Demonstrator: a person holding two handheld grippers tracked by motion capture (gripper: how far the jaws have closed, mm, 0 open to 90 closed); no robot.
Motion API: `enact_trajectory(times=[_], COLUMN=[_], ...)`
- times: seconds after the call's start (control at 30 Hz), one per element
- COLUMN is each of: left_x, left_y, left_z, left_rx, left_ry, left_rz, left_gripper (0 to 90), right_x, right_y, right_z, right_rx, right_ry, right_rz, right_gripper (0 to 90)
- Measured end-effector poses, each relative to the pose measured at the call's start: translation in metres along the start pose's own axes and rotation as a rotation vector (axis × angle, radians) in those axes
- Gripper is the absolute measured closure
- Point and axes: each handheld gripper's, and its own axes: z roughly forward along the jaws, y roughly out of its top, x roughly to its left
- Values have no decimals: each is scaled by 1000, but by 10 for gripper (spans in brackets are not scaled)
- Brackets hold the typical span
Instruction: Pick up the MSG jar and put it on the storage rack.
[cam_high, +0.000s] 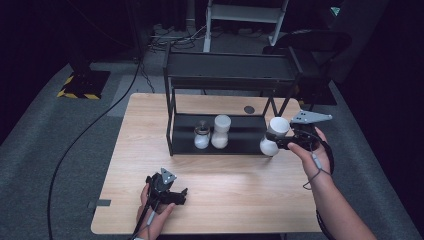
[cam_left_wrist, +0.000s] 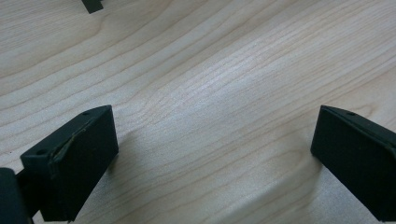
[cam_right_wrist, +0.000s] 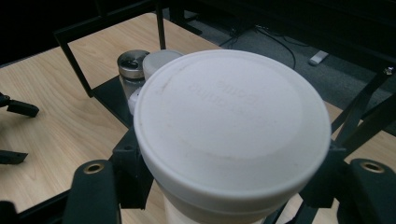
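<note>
Gripping a white jar (cam_high: 274, 136) just below its wide lid, the right gripper (cam_high: 283, 142) has its jaws clamped on the jar's narrower body from both sides. In the high view the jar hangs tilted at the right end of the black shelf rack (cam_high: 227, 75), near the rack's right legs and above the wooden table (cam_high: 240, 190), with its lid up and toward the rack and its rounded base lower and toward the person. In the right gripper view the white jar's (cam_right_wrist: 233, 135) flat lid sits directly above the two jaws, and the jaw blocks press against the body under the lid's rim on either side.

On the rack's lower shelf stand a small glass jar (cam_high: 202, 136) with a metal lid and, just beside it on the right, a second white jar (cam_high: 220, 131); both are upright and well apart from the held jar.

The left gripper (cam_high: 170, 192) rests low over the near left part of the table. Seen from its own camera, the left gripper's (cam_left_wrist: 215, 140) jaws stand wide apart with bare wood between them.
</note>
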Motion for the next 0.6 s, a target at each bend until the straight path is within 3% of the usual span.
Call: enact_trajectory(times=[0.6], left_x=[0], left_y=[0], left_z=[0], left_rx=[0], left_ry=[1], left_rz=[-1], left_gripper=[6], right_x=[0], right_y=[20], right_z=[43], right_rx=[-1], right_ry=[22], right_rz=[-16], right_gripper=[335])
